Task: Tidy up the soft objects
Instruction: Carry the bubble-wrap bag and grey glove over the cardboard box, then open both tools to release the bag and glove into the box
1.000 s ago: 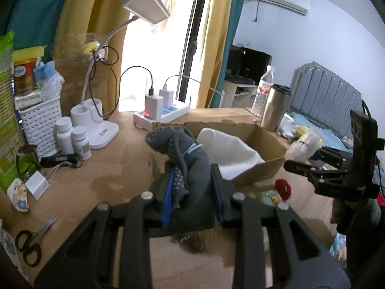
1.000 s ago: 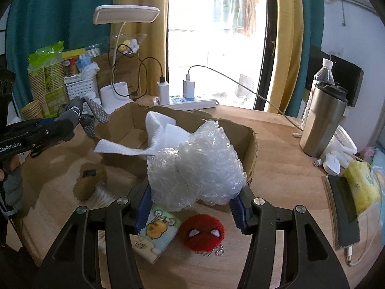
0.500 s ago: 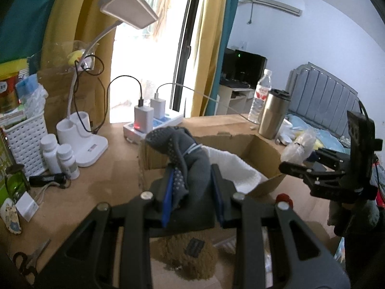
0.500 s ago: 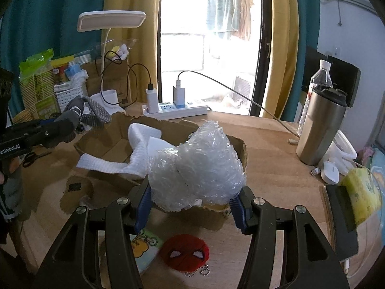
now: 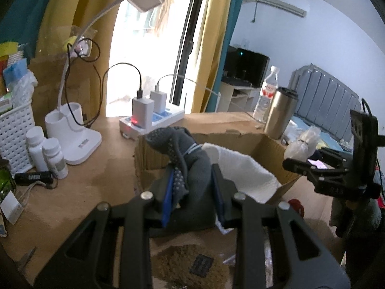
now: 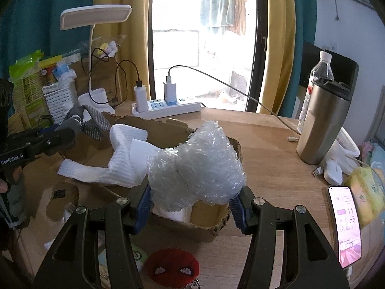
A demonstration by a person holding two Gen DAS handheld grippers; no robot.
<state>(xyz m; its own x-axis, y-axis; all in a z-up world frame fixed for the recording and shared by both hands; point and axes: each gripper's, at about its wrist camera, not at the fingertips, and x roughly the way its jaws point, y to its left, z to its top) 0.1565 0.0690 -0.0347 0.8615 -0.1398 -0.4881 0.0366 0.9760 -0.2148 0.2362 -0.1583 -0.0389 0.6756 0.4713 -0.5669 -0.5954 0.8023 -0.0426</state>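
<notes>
Bubble wrap (image 6: pixel 199 166), light and springy, is clamped mid-bundle by the right tongs (image 6: pixel 190 203) above the cardboard box (image 6: pixel 211 224), while the limp grey sock (image 5: pixel 190 163) is pinched by the left tongs (image 5: pixel 192 200).

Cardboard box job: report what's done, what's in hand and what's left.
Done: a white cloth already lies in the cardboard box. In hand: the left gripper is shut on a grey sock at the box's edge, and the right gripper is shut on bubble wrap over it. Left: the red plush and brown pad remain on the table.
</notes>
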